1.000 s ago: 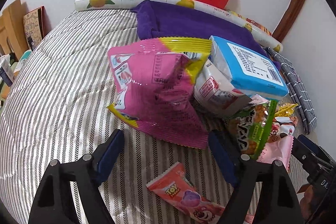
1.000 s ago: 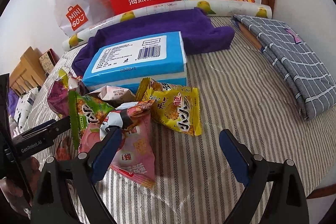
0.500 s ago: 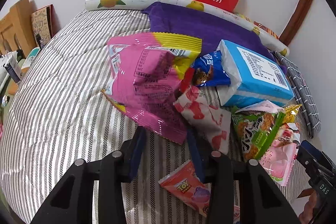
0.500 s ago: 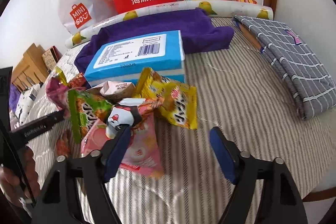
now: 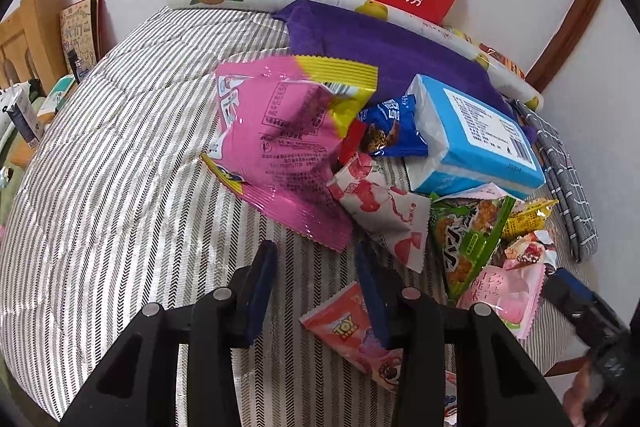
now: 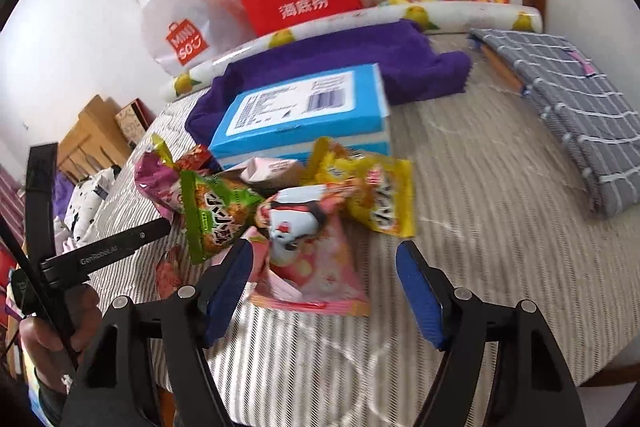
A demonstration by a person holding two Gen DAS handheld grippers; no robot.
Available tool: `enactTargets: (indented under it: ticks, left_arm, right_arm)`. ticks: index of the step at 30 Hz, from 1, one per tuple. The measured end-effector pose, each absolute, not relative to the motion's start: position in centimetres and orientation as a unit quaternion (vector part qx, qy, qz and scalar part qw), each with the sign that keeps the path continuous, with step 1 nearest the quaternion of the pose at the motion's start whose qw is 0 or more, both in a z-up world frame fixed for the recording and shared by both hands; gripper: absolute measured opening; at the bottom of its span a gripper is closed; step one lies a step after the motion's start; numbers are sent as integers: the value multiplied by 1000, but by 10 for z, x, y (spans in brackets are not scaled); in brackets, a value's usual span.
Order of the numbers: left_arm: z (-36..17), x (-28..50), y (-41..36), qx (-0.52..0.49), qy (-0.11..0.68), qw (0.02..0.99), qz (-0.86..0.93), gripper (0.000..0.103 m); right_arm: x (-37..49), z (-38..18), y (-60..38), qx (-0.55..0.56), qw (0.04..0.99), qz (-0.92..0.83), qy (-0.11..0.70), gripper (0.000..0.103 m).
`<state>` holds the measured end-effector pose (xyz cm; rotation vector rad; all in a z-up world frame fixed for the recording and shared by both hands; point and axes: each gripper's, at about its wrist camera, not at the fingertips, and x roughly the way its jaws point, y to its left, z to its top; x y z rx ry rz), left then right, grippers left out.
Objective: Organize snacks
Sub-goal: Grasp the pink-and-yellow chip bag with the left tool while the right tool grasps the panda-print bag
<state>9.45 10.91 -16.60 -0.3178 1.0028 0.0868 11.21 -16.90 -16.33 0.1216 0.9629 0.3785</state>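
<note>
The snacks [image 5: 400,195] lie in a loose heap on the striped bed [image 5: 120,167] (nothing sorted yet). The left gripper [image 5: 316,267] and right gripper [image 6: 324,267] stand apart, both empty.

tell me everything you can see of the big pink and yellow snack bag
The big pink and yellow snack bag is glossy, crinkled foil with crimped seams, mostly pink with a yellow top corner. Its printed back, small text and a barcode, faces up. It lies tilted on the striped bedcover, its right edge over a red packet and meeting a white-and-red wrapper. No gripper touches it.
</note>
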Motion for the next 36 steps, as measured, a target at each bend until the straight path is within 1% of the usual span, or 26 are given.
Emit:
enactTargets:
  ticks: [3,5,6,11,12,14,16,19,26,29,33,34,36]
  left_arm:
    - [-163,93,112,-149,475,866,43,44]
    - [-162,92,116,-149,473,867,45,47]
    - [-162,92,119,-152,472,867,47,47]
    - [-162,98,132,-177,466,866,43,48]
    - [-161,99,134,-180,464,866,39,49]
    - [-159,102,136,-179,461,868,38,60]
    - [-156,106,139,-176,455,872,39,63]
    - [-152,115,142,-176,452,874,33,65]
    - [-160,138,146,-166,461,871,35,65]
    - [-163,145,147,-165,463,870,39,67]
    - [-164,148,147,-161,458,873,41,68]
    - [-164,148,147,-162,457,874,42,67]
    - [-163,147,148,-165,454,875,40,63]
  right_arm:
    - [118,-171,-156,45,867,171,467,72]
    - [121,-178,-148,30,865,162,474,64]
    - [123,-180,-145,26,862,165,478,62]
    - [127,-193,-128,-2,857,162,489,62]
    - [127,-195,-128,-5,857,160,489,57]
    - [126,-193,-130,-10,862,163,480,54]
    - [124,-190,-133,-15,863,166,477,51]
    - [123,-184,-139,-23,867,164,469,51]
    - [126,-168,-156,5,867,173,466,51]
    - [126,-164,-157,-3,869,174,463,51]
    - [126,-163,-156,-13,868,173,465,51]
    - [126,-164,-156,-14,868,172,465,51]
    - [126,-163,-156,-13,869,170,465,51]
